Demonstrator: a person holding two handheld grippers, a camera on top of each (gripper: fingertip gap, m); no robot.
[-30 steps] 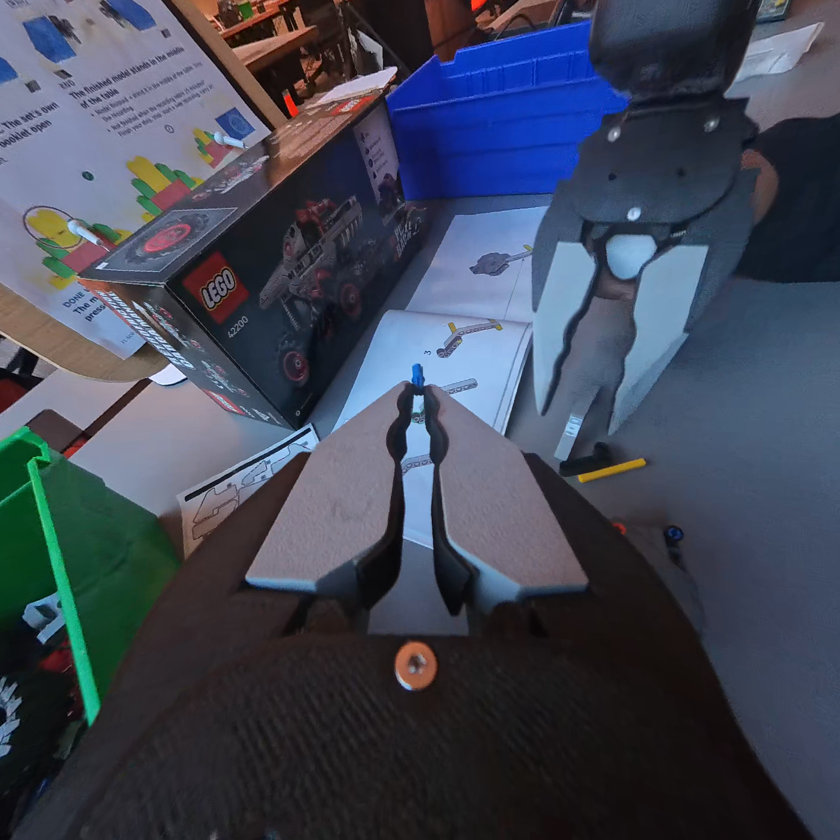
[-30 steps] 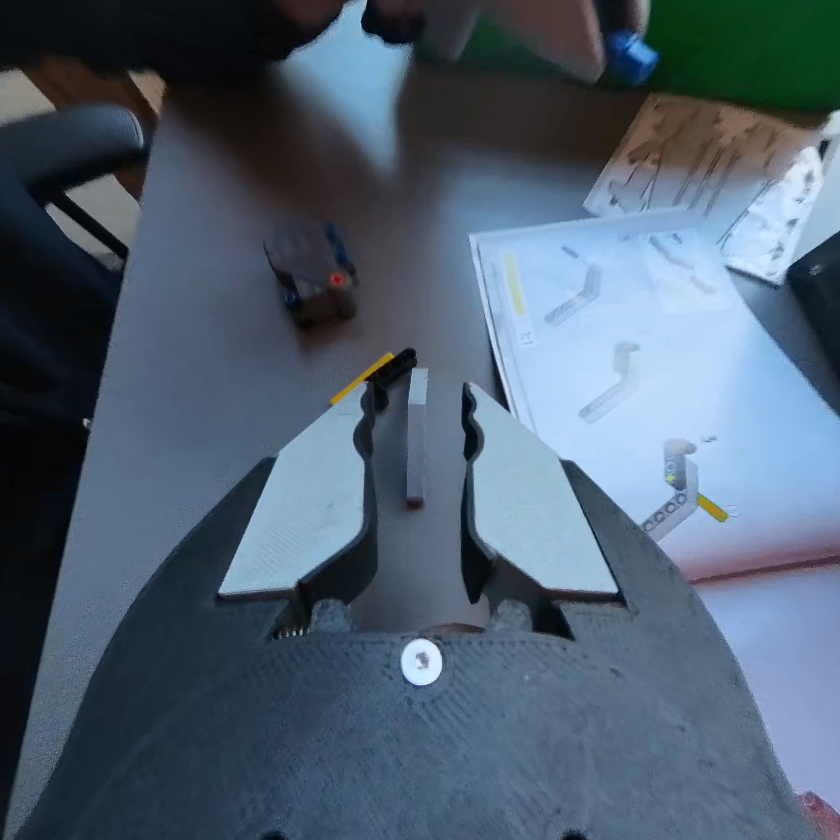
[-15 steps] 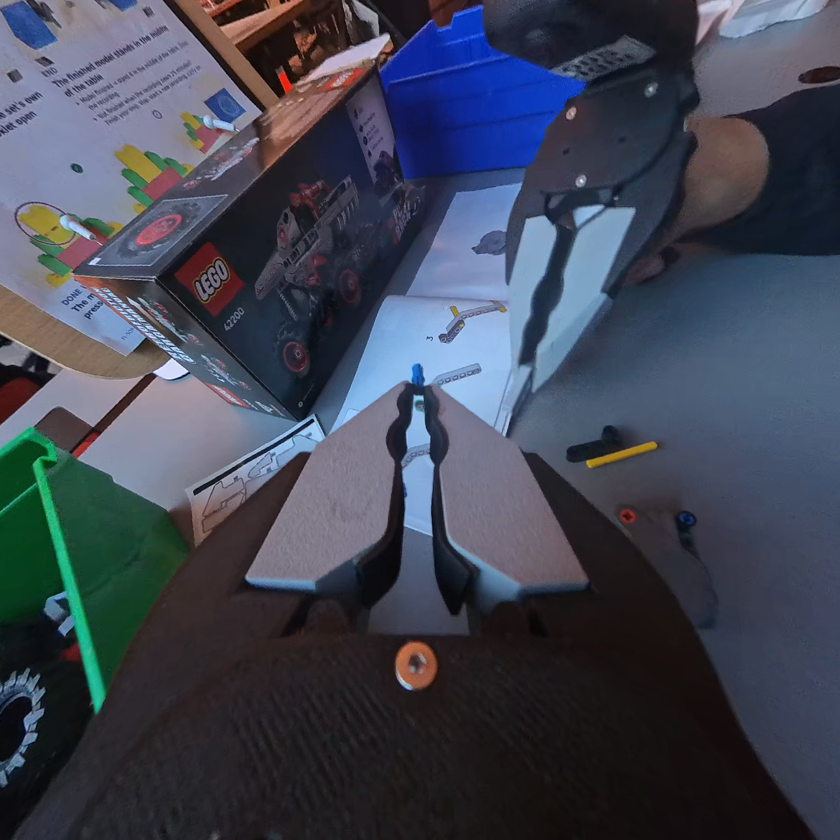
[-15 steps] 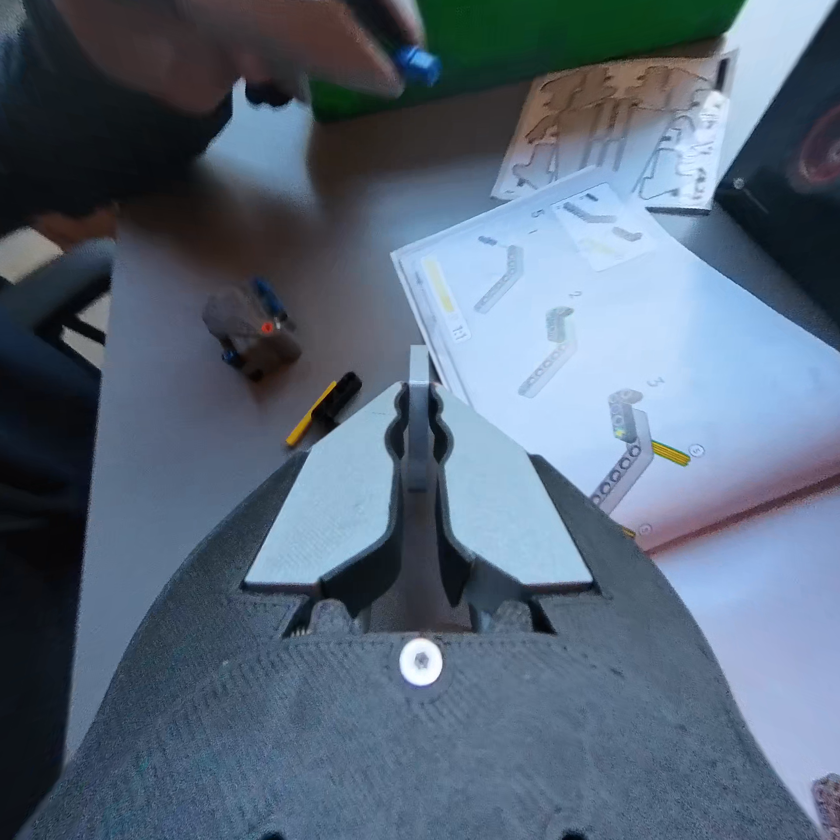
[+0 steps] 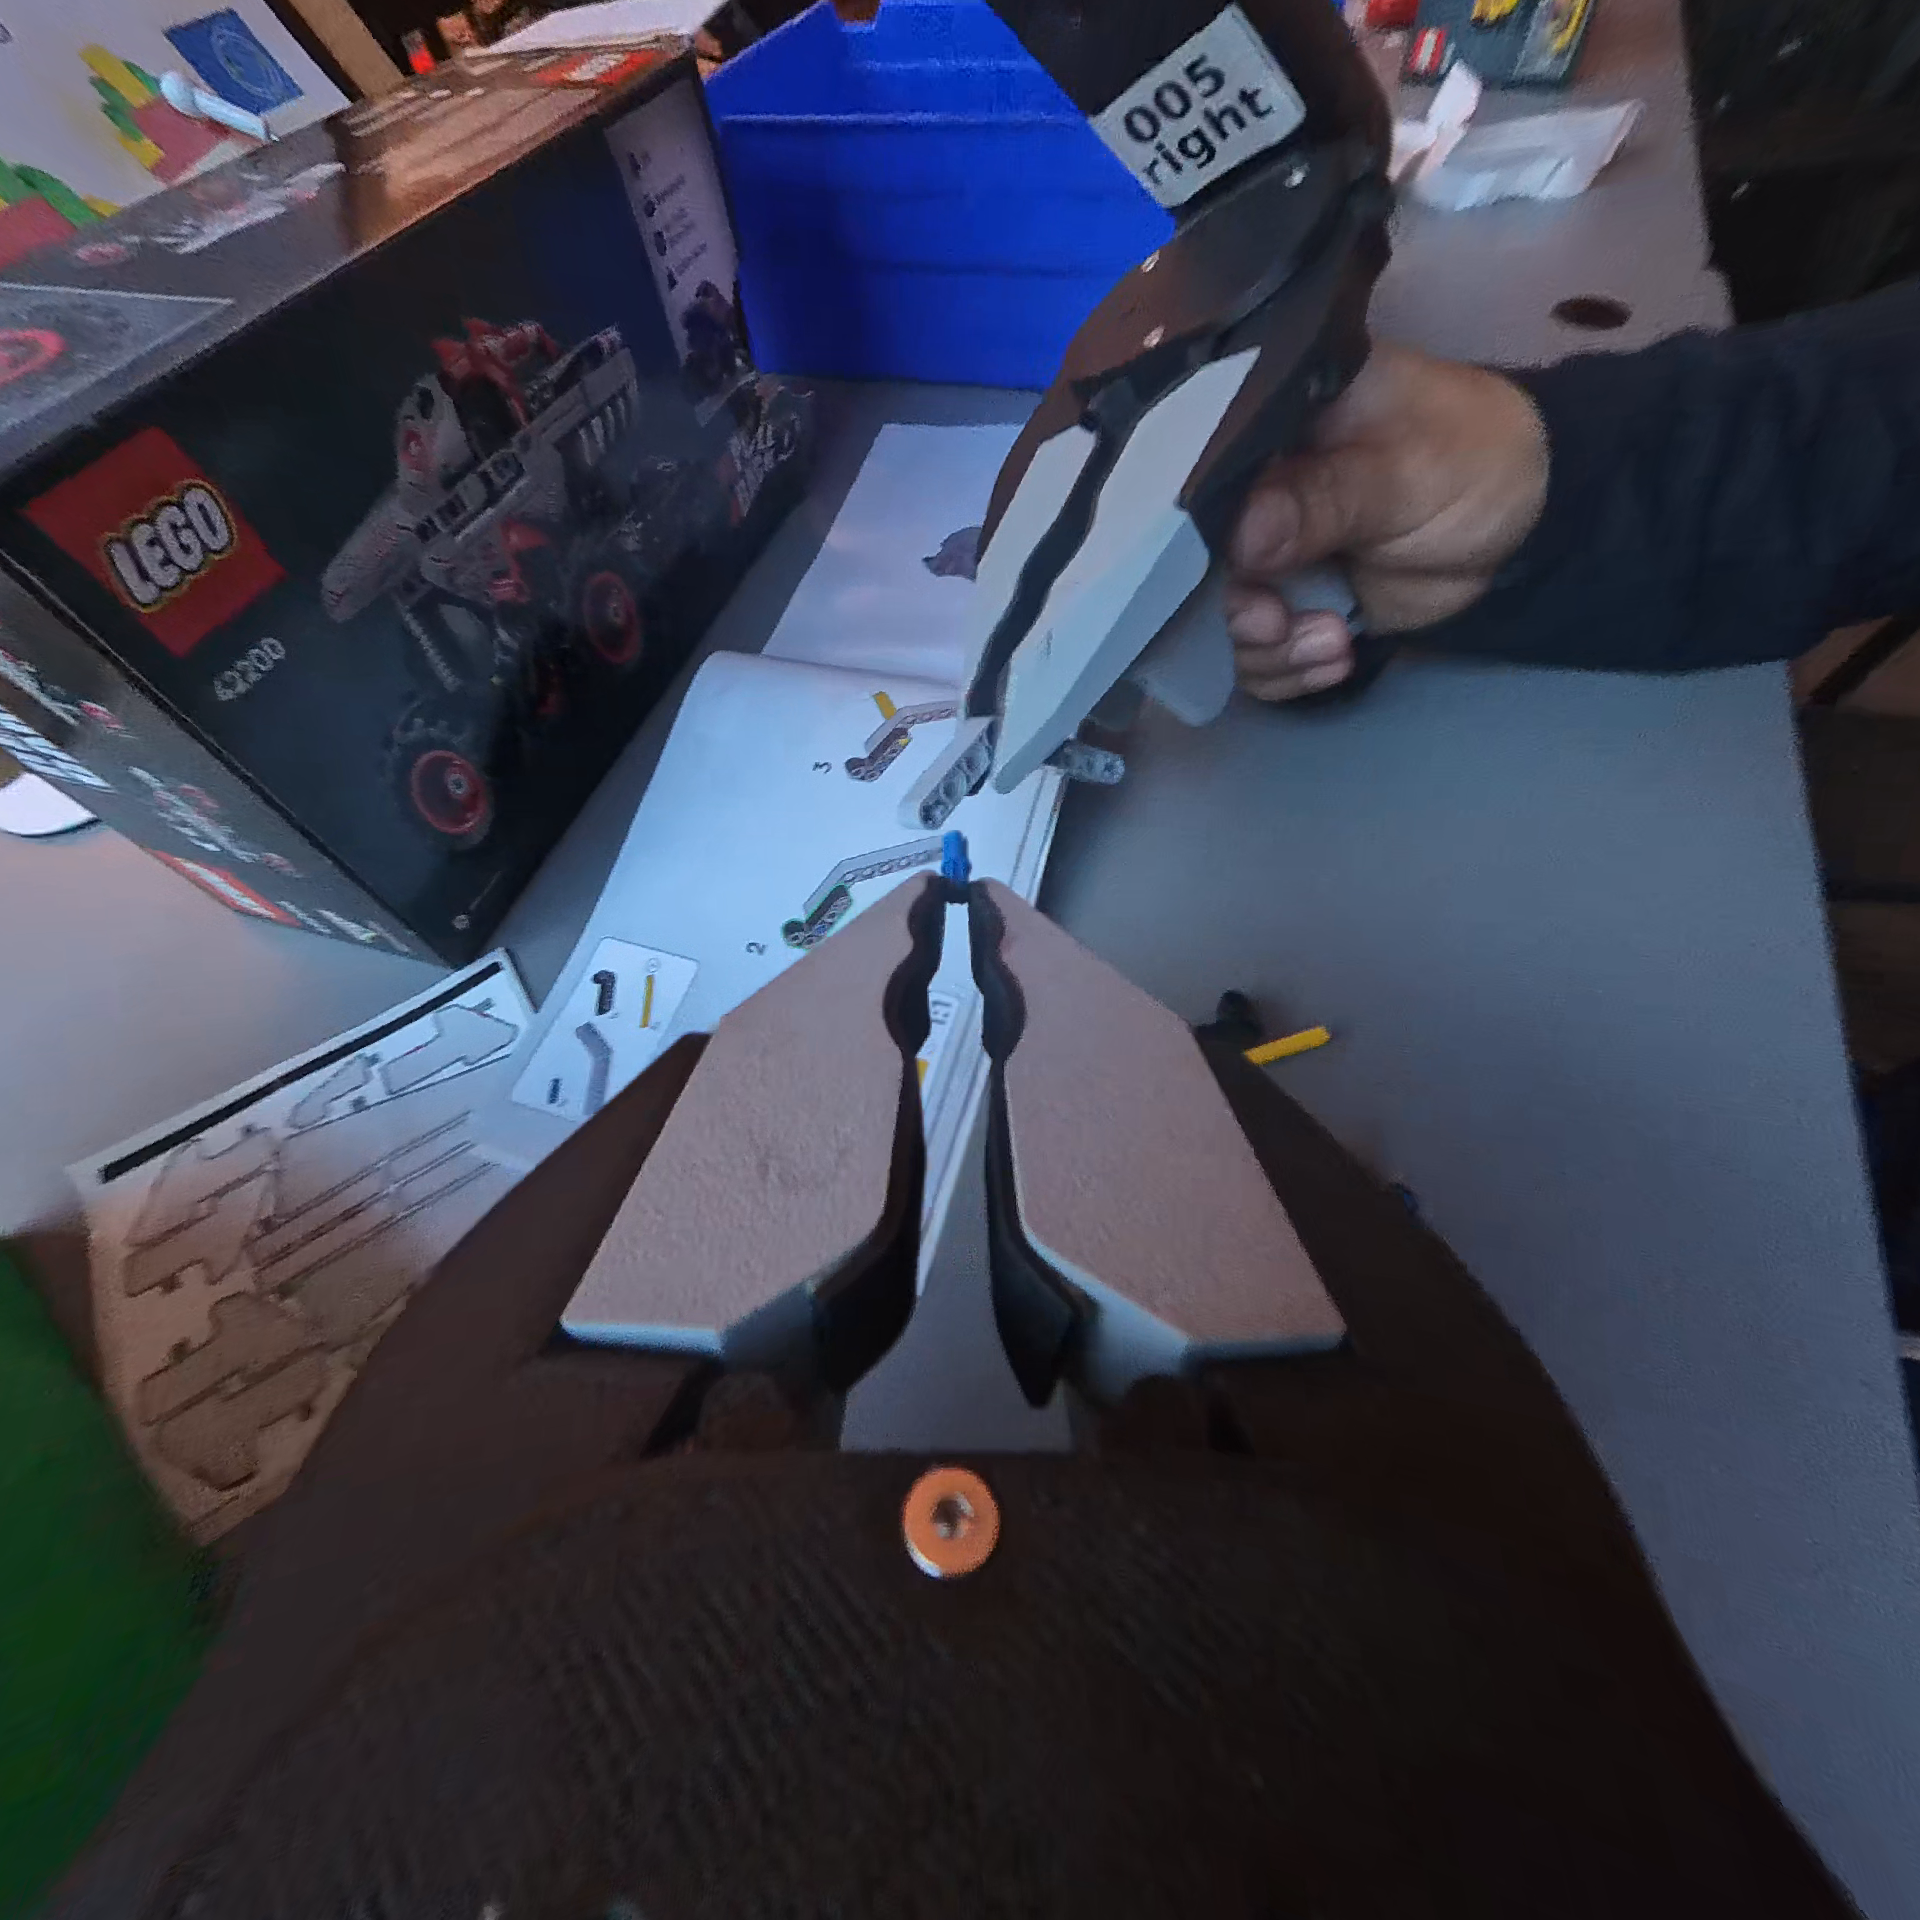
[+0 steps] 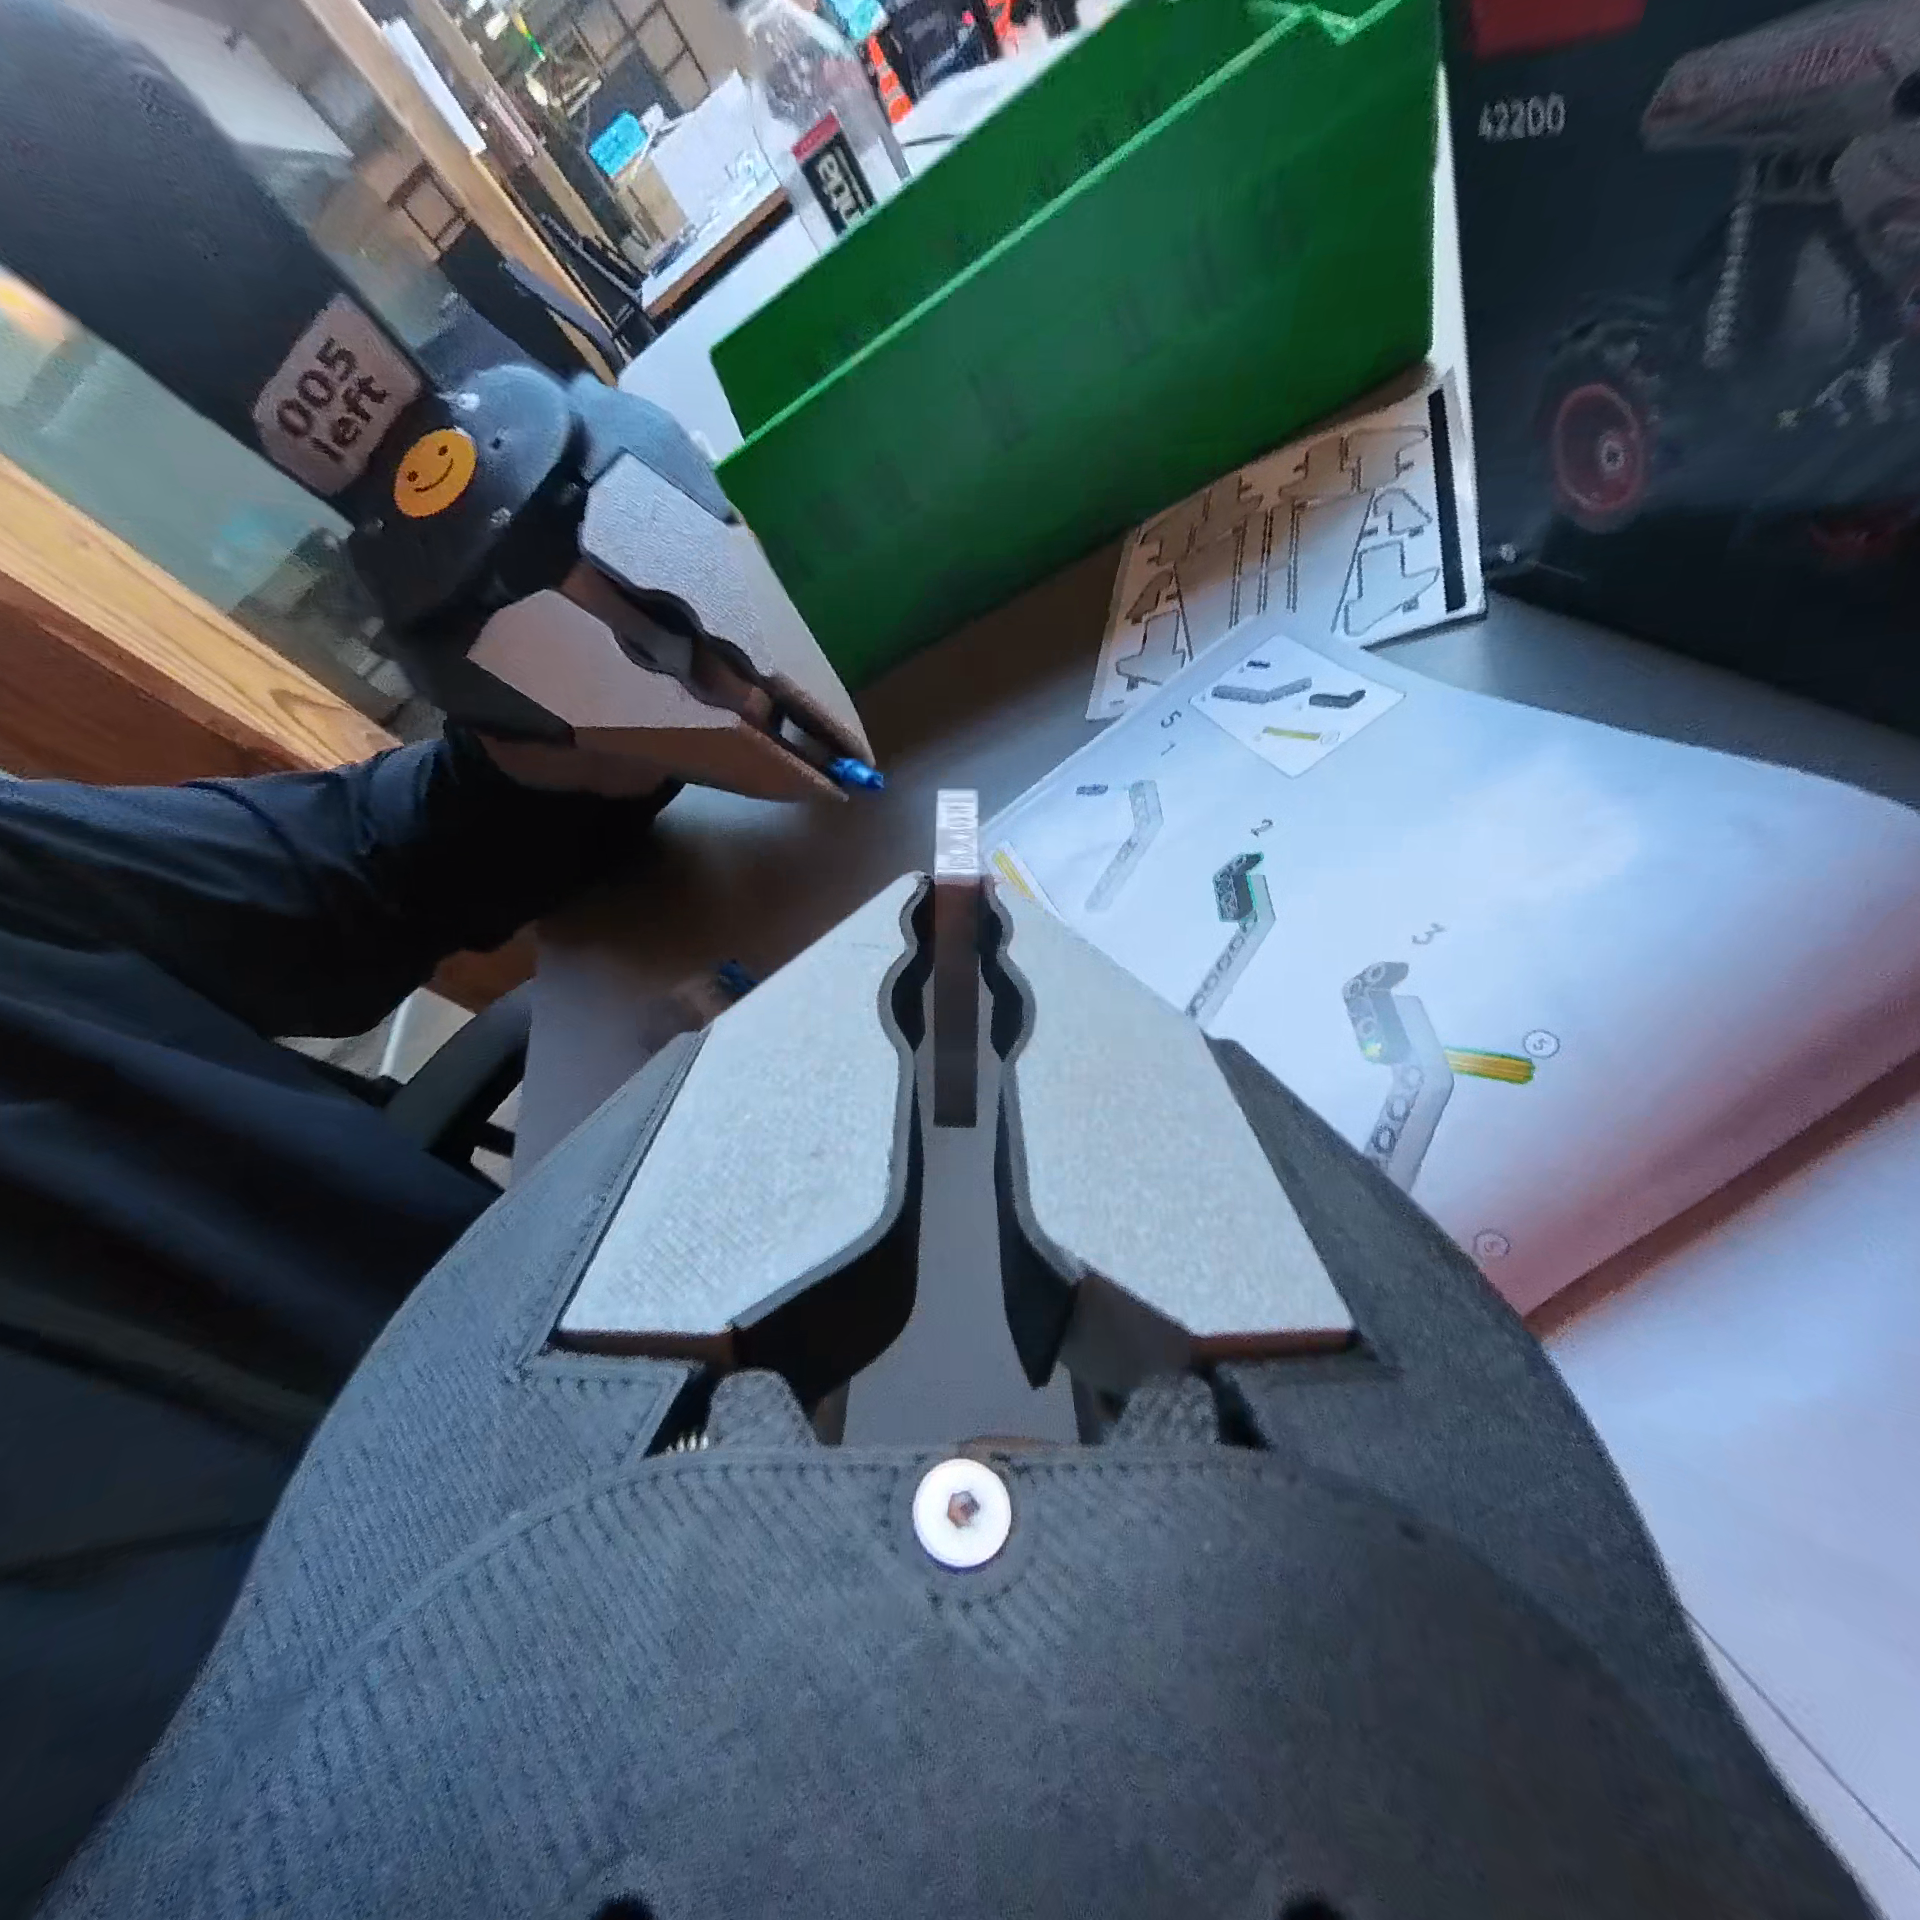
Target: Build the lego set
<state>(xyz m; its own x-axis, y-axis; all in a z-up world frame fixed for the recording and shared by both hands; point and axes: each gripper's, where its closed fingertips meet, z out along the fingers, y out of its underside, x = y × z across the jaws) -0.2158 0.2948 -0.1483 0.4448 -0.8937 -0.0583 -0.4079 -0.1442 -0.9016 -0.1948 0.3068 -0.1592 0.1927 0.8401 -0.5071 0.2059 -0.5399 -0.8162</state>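
Grippers both closed: my left (image 5: pixel 954 883) pinches a blue pin (image 5: pixel 954 854), right (image 6: pixel 957 896) a grey beam (image 6: pixel 956 831); misalignment could pop the pin loose.

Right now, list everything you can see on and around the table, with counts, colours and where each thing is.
Blue pin: one, blue, pinched at the left gripper's tips.
Grey beam: one, light grey, clamped in the right gripper, sticking out past its tips.
Instruction booklet: one, white, open on the table under both grippers.
Sticker sheet: one, white with outlines, beside the booklet.
Set box: one, black, left of the booklet in the left wrist view.
Blue bin: one, behind the box.
Green bin: one, by the sticker sheet.
Yellow axle with a black piece: one each, on the grey table.
Left gripper: one, shut.
Right gripper: one, shut.
Hand: one, holding the right gripper.
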